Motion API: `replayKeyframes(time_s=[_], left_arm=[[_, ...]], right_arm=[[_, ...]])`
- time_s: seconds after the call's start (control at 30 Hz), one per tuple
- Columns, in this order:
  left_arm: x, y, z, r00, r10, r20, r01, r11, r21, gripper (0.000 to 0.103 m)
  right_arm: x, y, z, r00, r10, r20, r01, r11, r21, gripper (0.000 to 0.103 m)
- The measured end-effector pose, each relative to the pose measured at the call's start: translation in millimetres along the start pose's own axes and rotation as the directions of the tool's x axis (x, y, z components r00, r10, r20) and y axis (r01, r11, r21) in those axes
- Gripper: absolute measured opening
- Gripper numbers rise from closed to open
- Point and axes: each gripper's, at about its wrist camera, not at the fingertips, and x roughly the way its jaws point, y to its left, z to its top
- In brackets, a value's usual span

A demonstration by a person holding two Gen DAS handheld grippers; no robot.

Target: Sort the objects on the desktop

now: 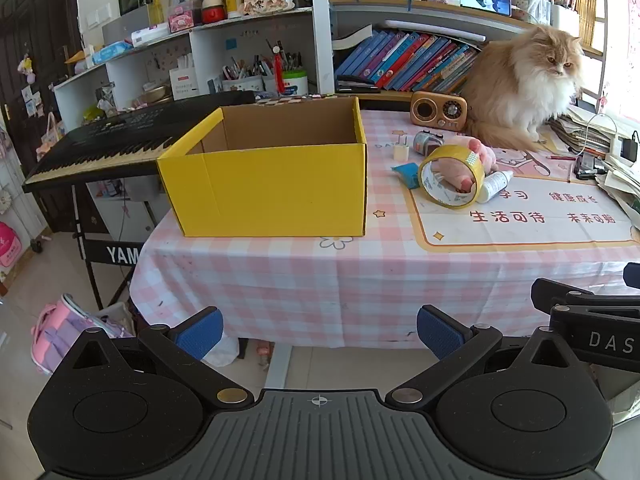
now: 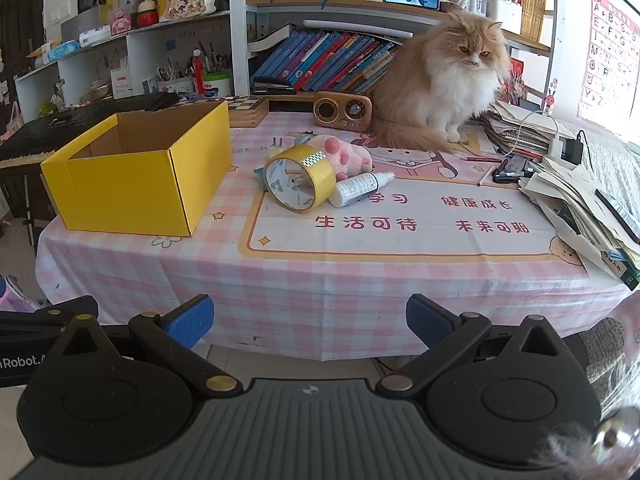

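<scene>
While both grippers' jaws gape: yellow box [image 2: 132,184], no contents visible, beside tape roll [image 2: 300,182].

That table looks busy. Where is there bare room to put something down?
The front strip of the checked tablecloth is bare, as is the printed mat in front of the tape roll. The yellow box looks empty. It is crowded around the tape, near the cat and paper pile.

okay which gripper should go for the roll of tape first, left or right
Probably the right gripper: the tape roll lies almost straight ahead of it, while from the left gripper the yellow box is ahead. Both are open and empty.
</scene>
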Motion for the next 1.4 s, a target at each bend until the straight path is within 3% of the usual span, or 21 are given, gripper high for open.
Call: replayKeyframes(time_s=[0.53,0.93,1.1,1.4], left_arm=[[9,1,1,1.0,-0.01,-0.03,0.011,1.0,0.016,0.103],[11,4,4,0.999,0.034,-0.028,-0.033,0.999,0.021,0.103],[19,9,4,0.998,-0.002,-0.063,0.002,1.0,-0.001,0.103],[20,20,6,0.997,-0.051,-0.055,0.047,0.996,-0.069,0.103]], right_arm=[[9,3,4,1.0,-0.007,-0.012,0.008,1.0,0.013,0.103],[15,9,8,1.0,0.012,-0.02,-0.012,1.0,-0.003,0.103],[18,9,9,0.999,0.017,-0.027,-0.017,1.0,0.0,0.103],[20,13,11,0.999,0.03,-0.02,-0.03,0.999,-0.016,0.103]])
